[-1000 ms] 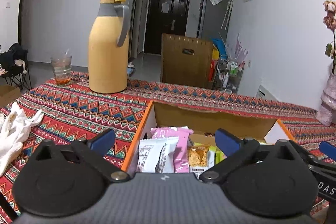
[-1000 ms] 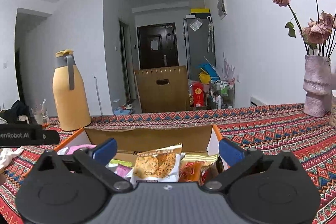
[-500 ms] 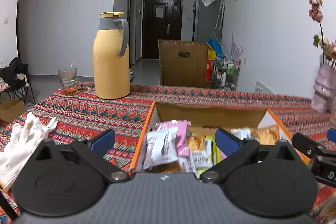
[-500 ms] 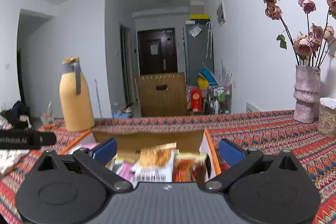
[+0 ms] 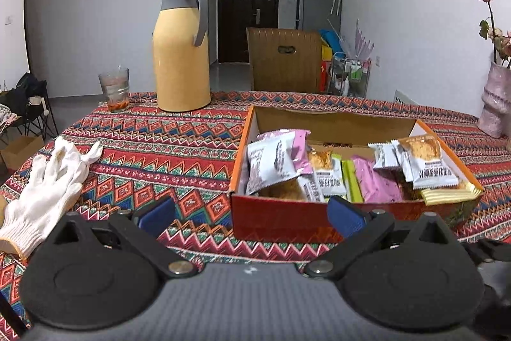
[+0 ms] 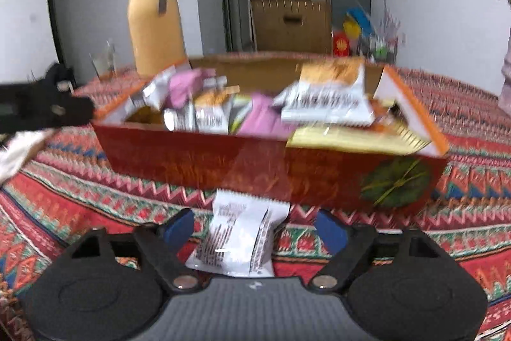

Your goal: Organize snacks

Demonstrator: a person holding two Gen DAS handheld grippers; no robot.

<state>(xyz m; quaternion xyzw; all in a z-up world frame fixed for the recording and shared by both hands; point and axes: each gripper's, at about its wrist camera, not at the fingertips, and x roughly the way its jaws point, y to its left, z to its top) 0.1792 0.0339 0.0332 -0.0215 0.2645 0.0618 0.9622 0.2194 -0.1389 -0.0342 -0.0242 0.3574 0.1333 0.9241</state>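
Snack packet (image 6: 239, 240) lies on tablecloth between the open right hand-held gripper (image 6: 255, 229) fingers.

Snack box on the surface, everything placed relative to the box.

Box (image 5: 281, 221) sits on the surface (image 5: 166, 146), packed with snack packets (image 5: 274, 160). One loose packet (image 6: 242, 242) lies on the surface just in front of the box's near wall, between the fingers of the right tool (image 6: 255, 229), not touching either. Left tool (image 5: 250, 214) is in front of the box, toward its left corner, nothing between its fingers. Glove (image 5: 44, 184) lies well to the left of the box. Thermos (image 5: 180, 53) stands behind and left of the box; glass (image 5: 115, 88) is left of the thermos. Vase (image 5: 496, 101) stands behind and right of the box. Chair (image 5: 284, 59) is behind the box, beyond the surface's far edge.
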